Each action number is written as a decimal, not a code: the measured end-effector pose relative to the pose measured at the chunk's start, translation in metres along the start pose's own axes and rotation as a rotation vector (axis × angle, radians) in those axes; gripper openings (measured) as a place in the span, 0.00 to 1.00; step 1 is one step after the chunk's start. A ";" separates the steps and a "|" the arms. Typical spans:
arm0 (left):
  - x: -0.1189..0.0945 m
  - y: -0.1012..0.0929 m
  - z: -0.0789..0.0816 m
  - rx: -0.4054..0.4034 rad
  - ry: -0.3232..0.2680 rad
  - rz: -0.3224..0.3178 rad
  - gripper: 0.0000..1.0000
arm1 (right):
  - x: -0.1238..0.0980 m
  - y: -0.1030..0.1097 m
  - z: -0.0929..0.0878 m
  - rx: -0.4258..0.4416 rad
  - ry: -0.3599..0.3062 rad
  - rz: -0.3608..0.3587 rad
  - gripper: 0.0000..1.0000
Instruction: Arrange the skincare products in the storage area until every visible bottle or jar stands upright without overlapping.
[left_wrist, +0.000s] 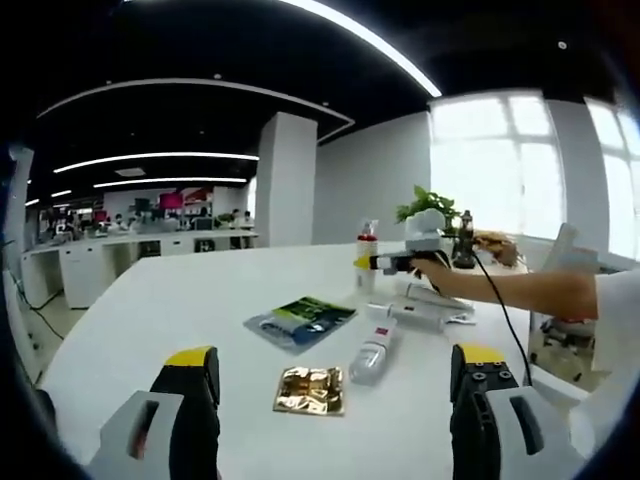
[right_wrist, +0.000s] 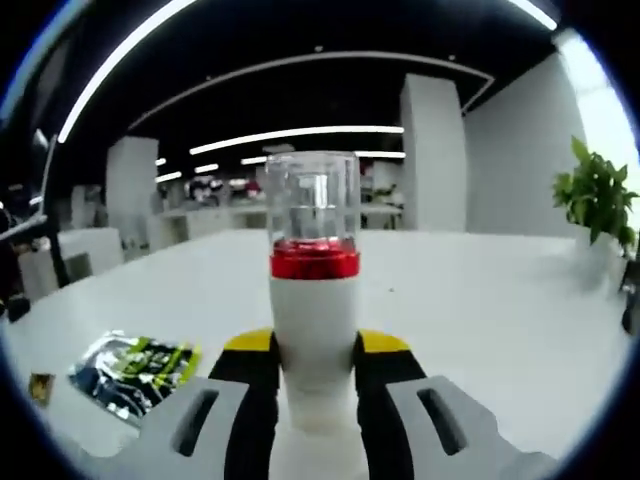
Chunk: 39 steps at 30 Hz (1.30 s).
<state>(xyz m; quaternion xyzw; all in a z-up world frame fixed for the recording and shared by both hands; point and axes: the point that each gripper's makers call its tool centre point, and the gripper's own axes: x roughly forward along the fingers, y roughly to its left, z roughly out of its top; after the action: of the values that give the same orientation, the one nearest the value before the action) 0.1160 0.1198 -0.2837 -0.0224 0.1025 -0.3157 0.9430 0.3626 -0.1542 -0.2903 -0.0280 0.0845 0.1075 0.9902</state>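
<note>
Left tongs spread, hovering over the desk; gold sachet between them, tube lying beside it, more products flat beyond. Right tongs pinch the red-banded bottle, upright, base hidden. Step looks like standing it; next: release, then tube. Far items too small to identify.

White bottle with red band and clear cap. Black claw tipped yellow. White counter. Shiny gold packet, blue-green-black pouch, green plant in white pot.
</note>
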 end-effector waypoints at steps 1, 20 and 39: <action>0.000 0.000 0.000 0.000 -0.001 0.001 0.99 | 0.000 0.000 0.000 0.000 -0.001 -0.002 0.27; -0.003 0.004 0.002 -0.008 -0.005 0.007 0.99 | 0.017 -0.017 0.004 0.004 -0.009 -0.123 0.27; -0.002 0.001 0.000 -0.010 0.000 0.008 0.98 | 0.030 -0.044 0.007 -0.009 0.014 -0.156 0.27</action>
<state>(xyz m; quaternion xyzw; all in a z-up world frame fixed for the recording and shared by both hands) 0.1152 0.1222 -0.2837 -0.0267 0.1039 -0.3116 0.9441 0.4022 -0.1907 -0.2866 -0.0397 0.0887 0.0304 0.9948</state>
